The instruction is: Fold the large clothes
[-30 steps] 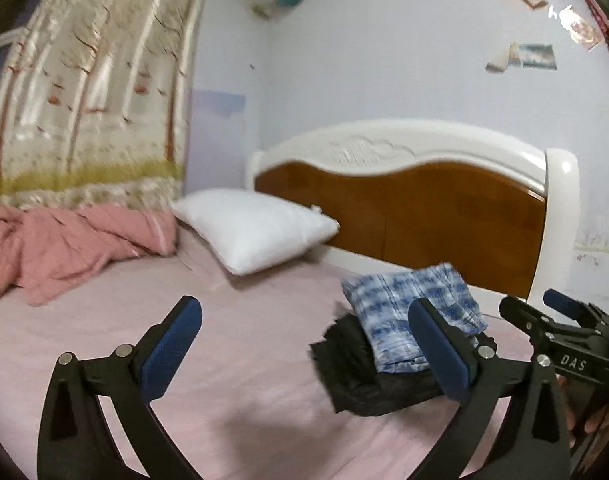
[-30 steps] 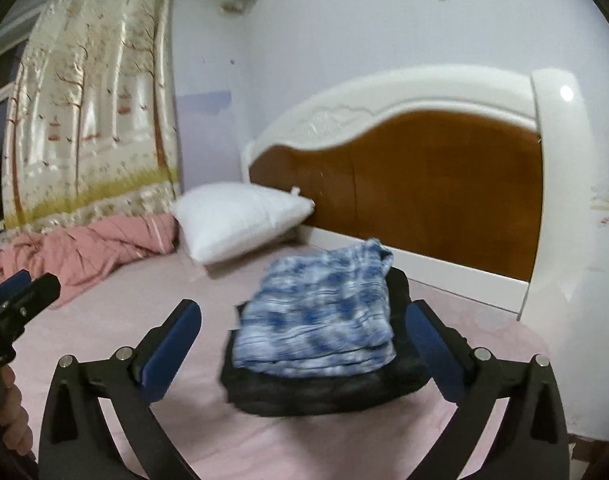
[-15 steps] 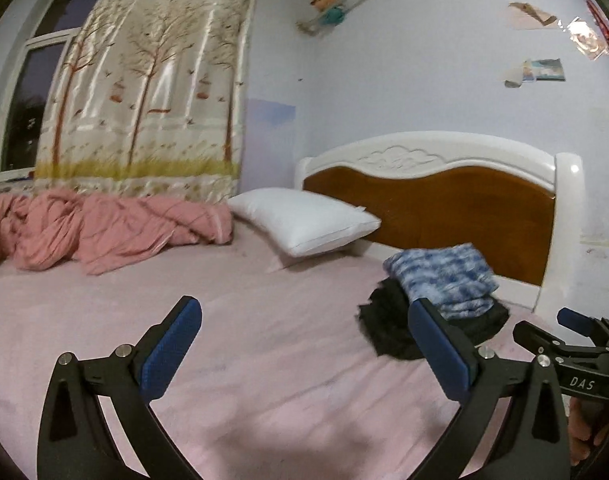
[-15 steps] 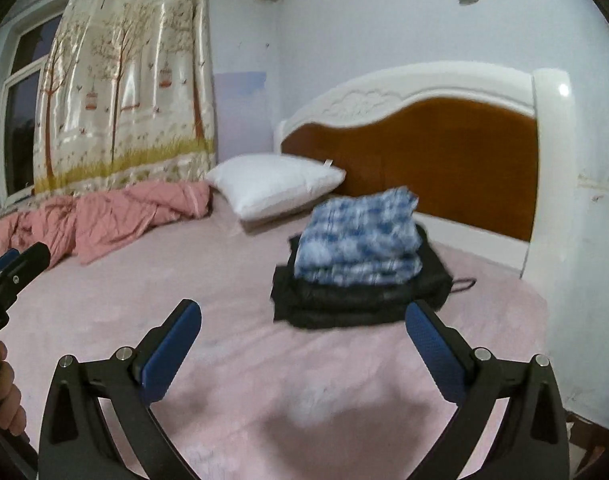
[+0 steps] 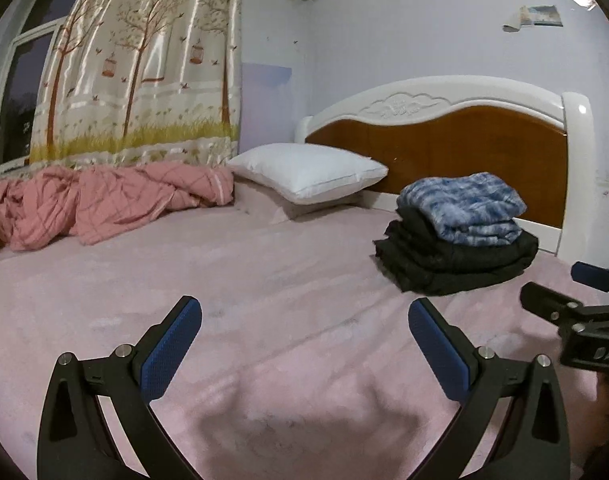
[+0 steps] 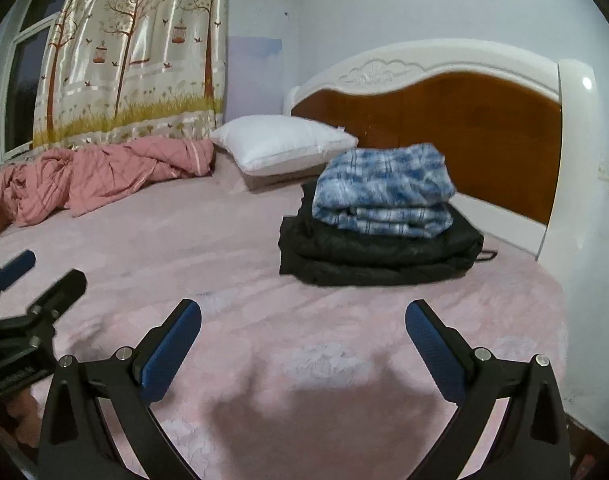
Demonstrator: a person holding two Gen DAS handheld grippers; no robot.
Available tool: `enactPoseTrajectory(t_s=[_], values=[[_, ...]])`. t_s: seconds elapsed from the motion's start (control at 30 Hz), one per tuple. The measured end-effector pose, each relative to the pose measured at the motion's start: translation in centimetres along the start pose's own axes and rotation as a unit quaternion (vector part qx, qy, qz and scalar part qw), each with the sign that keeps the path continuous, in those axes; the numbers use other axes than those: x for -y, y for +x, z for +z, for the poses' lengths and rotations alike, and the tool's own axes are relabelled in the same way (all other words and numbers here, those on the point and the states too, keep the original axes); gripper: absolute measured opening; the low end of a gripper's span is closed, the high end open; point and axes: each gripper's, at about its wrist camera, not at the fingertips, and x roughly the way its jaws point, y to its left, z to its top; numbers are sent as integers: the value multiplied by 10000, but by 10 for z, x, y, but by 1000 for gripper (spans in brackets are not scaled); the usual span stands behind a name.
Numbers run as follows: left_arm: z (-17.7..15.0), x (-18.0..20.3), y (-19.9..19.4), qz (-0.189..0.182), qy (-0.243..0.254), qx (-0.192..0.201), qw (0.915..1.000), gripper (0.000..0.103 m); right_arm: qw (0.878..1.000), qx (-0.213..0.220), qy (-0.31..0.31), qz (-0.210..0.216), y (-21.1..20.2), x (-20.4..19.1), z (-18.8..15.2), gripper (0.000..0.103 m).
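Far left, behind: window (image 5: 20, 92) w/ a tree-and-birdcage print curtain (image 5: 144, 64) hung across it. Below that, a crumpled pink quilt (image 5: 104, 200) bunched along the far edge of the bed, on the pink bedsheet (image 5: 284, 280).

Left gripper (image 5: 305, 320): fingers spread wide, blue pads facing in, nothing btwn them, held over bare sheet. Also shows at the left edge of the right wrist view (image 6: 32, 280), jaws apart there too.

Mid: white pillow (image 5: 308, 172) near the headboard, just right of the quilt end, tilted up a bit on the mattress.

Right of the pillow, near the headboard (image 5: 464, 136) (white frame, brown wood panel): the clothes stack. Folded blue-white plaid garment (image 6: 384, 188) lies on top of a folded black garment (image 6: 376, 252), the black one wider, sticking out on all visible sides. Stack sits on the sheet, well apart from both grippers. A thin dark cord or strap pokes out at the stack's right side; can't tell what it belongs to.

Right gripper (image 6: 303, 320): jaws spread wide, empty, above bare sheet w/ the stack ahead of it.

Far right: lilac wall w/ a peeling picture (image 5: 540, 16) high up.
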Motion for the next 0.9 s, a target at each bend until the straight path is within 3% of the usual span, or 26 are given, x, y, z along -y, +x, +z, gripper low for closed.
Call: enactPoseTrajectory(t_s=[0.27,0.4,0.67,0.9], values=[[-8,5,-1,16,64,73,10000,103,9993,-316,-117,-138,12,-5,-7,103],[-9,9,1,11,169,34,9999,103,9991,-304,-213,-196,12,-9,-8,103],[-9,-5,2,-56,-173,24,9998,103,9990,-301,-260,-227,12,-11,-7,103],[-10,0,-1,-13,-33,69,10000,103,9988,-283,-286,-261,14,-11,-6,103]])
